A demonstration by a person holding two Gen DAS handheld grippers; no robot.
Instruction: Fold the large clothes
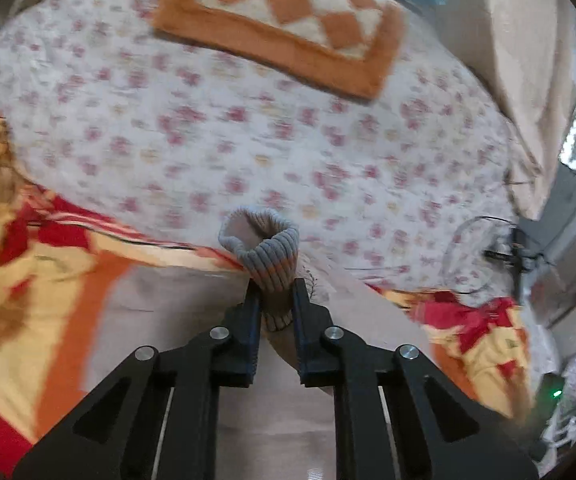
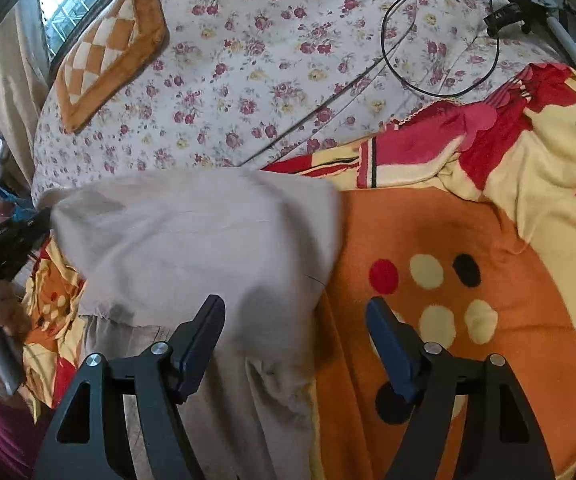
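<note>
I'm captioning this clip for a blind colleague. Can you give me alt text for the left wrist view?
The left gripper is shut on the ribbed cuff of a beige garment, lifted above a bed. Behind it lie an orange, red and cream blanket, a floral sheet and an orange checked pillow. The picture is motion-blurred.

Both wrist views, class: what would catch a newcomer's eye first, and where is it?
The left gripper is shut on a ribbed grey-and-orange knit cuff, low centre of its view. In the right view, the pale beige garment lies left of centre on an orange spotted blanket; the open right gripper hovers above.
</note>
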